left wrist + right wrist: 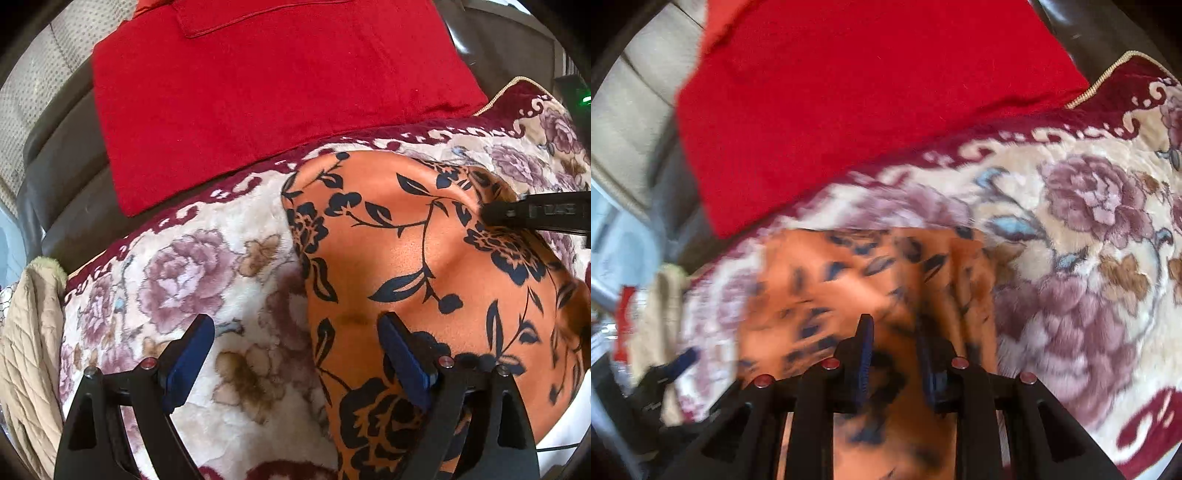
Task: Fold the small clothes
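Observation:
An orange garment with a dark blue floral print [424,266] lies bunched on a floral blanket [192,280]. My left gripper [295,332] is open, its right finger over the garment's left edge, its left finger over the blanket. My right gripper [491,214] comes in from the right onto the garment's far side. In the right wrist view, which is blurred, the right gripper [894,332] has its fingers close together with orange cloth [849,266] between them; the left gripper [679,362] shows at the far left.
A red cloth [266,96] lies at the back, over a dark sofa edge [62,177]. A beige quilted cloth [26,350] lies at the left. The blanket's dark red border [1108,99] runs along the back.

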`<action>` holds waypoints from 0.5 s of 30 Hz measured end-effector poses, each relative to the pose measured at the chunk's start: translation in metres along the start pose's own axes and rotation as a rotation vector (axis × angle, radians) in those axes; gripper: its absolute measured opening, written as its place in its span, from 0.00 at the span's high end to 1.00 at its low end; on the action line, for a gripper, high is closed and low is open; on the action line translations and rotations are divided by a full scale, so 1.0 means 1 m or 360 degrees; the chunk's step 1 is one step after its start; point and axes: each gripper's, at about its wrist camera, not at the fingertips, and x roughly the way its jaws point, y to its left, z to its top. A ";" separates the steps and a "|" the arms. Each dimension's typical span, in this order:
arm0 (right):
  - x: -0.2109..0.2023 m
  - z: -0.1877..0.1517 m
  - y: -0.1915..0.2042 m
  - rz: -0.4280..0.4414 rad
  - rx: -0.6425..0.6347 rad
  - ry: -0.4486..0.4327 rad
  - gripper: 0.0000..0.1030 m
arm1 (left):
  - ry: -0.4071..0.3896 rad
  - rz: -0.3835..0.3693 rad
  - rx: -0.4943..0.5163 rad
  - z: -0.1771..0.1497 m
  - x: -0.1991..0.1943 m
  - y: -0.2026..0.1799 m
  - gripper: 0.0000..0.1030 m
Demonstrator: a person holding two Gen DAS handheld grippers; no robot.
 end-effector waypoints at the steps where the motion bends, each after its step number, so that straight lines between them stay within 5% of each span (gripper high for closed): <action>1: 0.012 0.001 -0.005 0.0007 0.0005 0.0009 0.73 | 0.0005 -0.0006 -0.0017 0.000 -0.001 0.002 0.12; 7: -0.015 -0.006 -0.007 0.0071 0.0032 -0.0024 0.73 | 0.0004 -0.0033 -0.0086 -0.006 -0.026 0.011 0.12; 15: -0.064 -0.066 0.021 0.0021 -0.0172 -0.0019 0.70 | 0.0012 -0.0088 -0.0041 -0.045 -0.049 -0.003 0.12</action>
